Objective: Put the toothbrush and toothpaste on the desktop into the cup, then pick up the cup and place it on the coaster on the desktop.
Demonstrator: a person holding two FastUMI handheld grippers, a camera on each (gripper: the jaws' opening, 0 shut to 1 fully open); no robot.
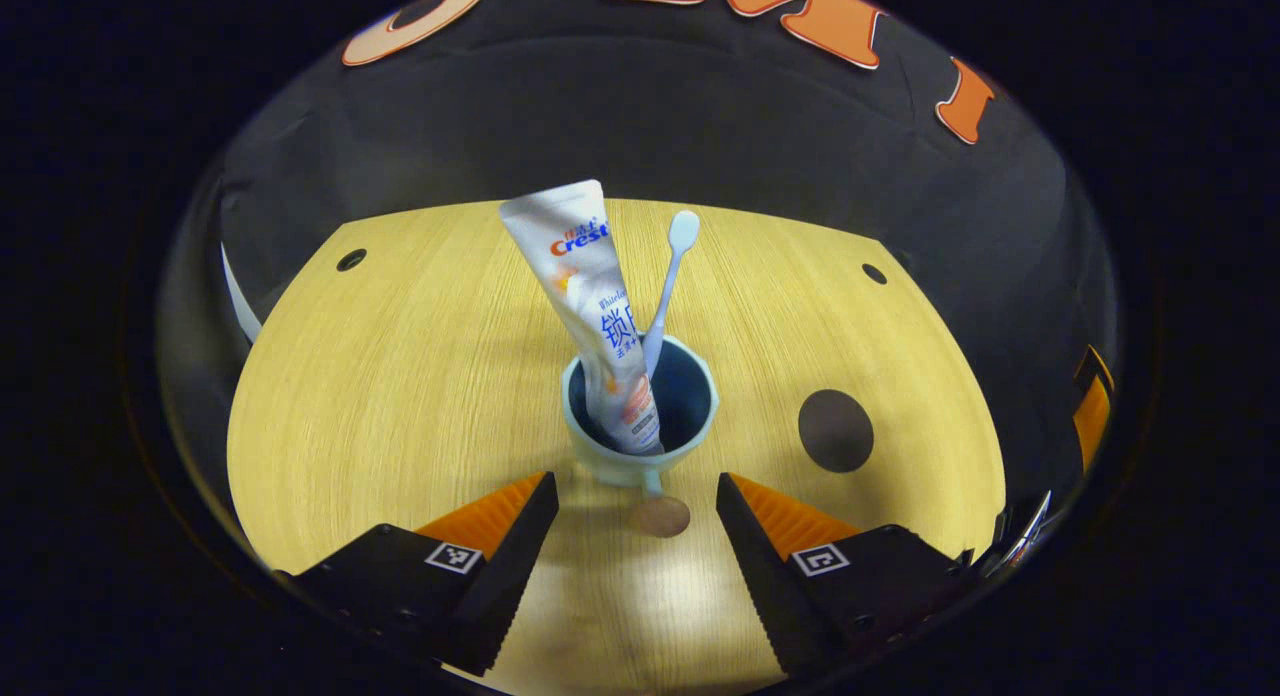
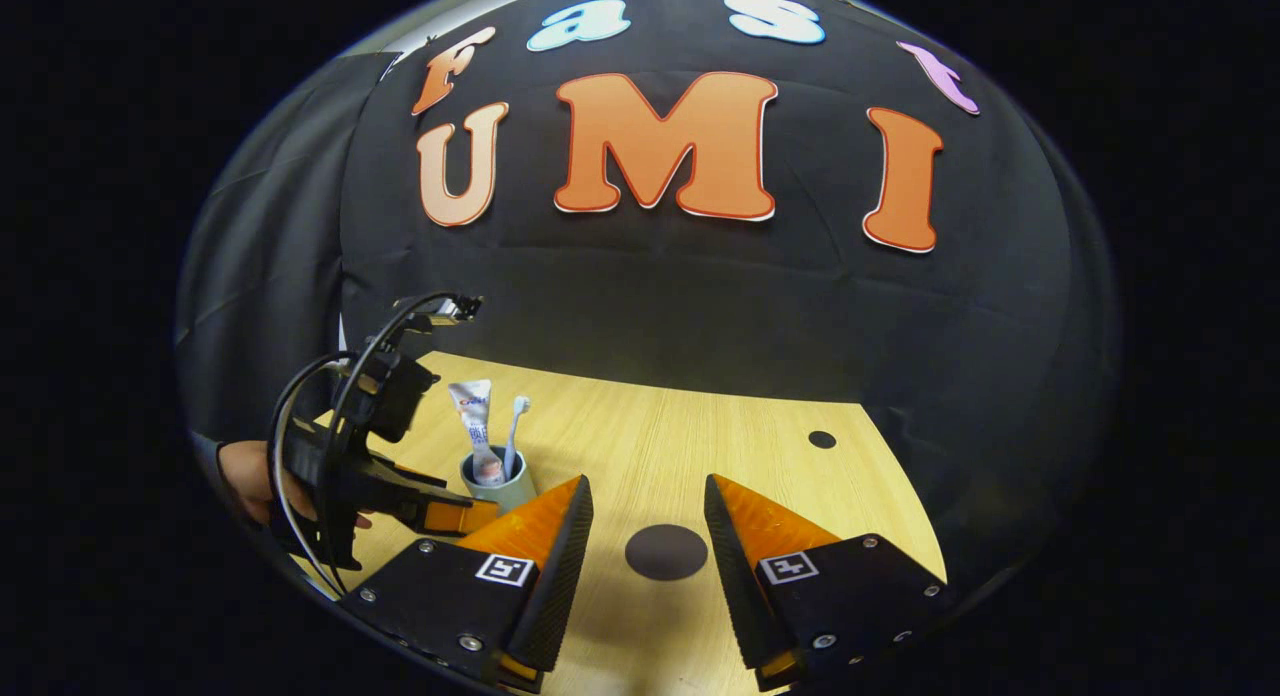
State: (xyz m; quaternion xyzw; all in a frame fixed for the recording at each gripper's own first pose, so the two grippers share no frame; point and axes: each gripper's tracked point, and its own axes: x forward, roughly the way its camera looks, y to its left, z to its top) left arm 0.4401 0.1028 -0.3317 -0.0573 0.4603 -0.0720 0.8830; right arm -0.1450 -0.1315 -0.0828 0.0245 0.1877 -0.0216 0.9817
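Note:
A pale blue cup (image 1: 640, 454) stands upright on the wooden desktop (image 1: 420, 376), holding a white toothpaste tube (image 1: 590, 296) and a light blue toothbrush (image 1: 672, 276), both leaning out of it. My left gripper (image 1: 638, 496) is open, its fingertips just short of the cup on either side. A dark round coaster (image 1: 835, 431) lies to the cup's right. In the right gripper view, my right gripper (image 2: 648, 501) is open over the coaster (image 2: 666, 552); the cup (image 2: 500, 486) and the left gripper (image 2: 400, 496), held by a hand, are to its left.
A small brown disc (image 1: 660, 517) lies on the desktop just in front of the cup. Small dark holes (image 1: 351, 259) mark the far corners of the desktop. The black cloth wall stands close behind the desk's far edge.

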